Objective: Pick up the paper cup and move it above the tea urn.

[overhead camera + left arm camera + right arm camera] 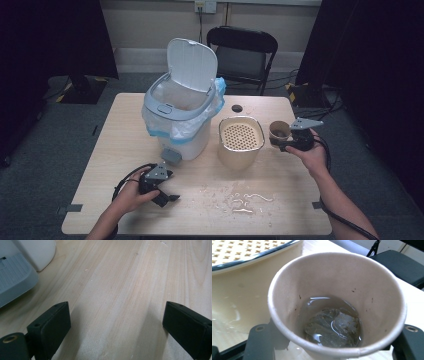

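The right gripper (290, 144) clamps a beige paper cup (337, 305) holding shallow liquid and a soggy teabag (332, 326), just beside the cream strainer-topped container (241, 141). Tilting too fast could spill onto the light wooden table (125, 130). The left gripper (115, 327) rests wide open, empty.

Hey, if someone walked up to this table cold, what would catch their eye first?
Probably the white pedal bin at the table's middle-left, lid up and lined with a bag. Right of it stands a beige container with a perforated insert, and beside that the right gripper grips a paper cup with a little liquid and a soggy tea bag inside. A puddle glistens near the front edge.
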`<state>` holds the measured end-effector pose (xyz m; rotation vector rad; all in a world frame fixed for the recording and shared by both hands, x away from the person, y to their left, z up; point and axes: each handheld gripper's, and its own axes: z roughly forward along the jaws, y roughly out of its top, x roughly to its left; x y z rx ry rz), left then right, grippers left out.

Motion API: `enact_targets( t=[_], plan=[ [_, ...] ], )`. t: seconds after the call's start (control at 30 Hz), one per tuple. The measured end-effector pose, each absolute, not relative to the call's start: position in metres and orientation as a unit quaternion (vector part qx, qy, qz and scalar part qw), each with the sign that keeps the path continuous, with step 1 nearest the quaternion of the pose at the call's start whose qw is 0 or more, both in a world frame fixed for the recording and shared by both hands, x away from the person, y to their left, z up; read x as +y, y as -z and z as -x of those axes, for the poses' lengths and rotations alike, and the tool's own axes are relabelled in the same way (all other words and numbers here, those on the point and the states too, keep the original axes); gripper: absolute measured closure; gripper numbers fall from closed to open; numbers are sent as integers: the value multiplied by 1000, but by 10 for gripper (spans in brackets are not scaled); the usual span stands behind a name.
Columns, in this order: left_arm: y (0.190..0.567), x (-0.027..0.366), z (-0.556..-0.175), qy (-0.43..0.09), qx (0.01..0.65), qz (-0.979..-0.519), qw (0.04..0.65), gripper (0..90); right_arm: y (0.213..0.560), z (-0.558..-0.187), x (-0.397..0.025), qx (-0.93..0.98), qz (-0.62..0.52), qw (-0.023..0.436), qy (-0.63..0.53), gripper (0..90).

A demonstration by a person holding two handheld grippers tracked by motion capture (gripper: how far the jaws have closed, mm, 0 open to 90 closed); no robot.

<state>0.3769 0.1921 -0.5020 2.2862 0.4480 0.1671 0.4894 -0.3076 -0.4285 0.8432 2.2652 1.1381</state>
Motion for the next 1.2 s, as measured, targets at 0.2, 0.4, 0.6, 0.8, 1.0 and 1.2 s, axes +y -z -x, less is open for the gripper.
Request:
enact_targets(
  t=[0.2, 0.4, 0.6, 0.8, 1.0, 1.2],
  plan=[
    [502, 192, -377, -64, 175, -900, 394, 71, 423, -500, -303, 828, -297, 242, -408, 327],
    [502, 192, -377, -64, 175, -900, 393, 71, 415, -511, -296, 832, -285, 251, -404, 339],
    [502, 192, -377, -64, 175, -900, 393, 71, 408, -520, -293, 829, -282, 260, -406, 344],
    [502, 192, -377, -64, 174, -901, 393, 71, 399, -526, -287, 829, -274, 272, -404, 348],
    [502, 192, -377, -64, 173, -901, 392, 69, 392, -531, -283, 833, -260, 292, -393, 352],
    [502, 192, -377, -63, 173, -901, 393, 69, 385, -536, -281, 830, -252, 313, -386, 354]
  ],
)
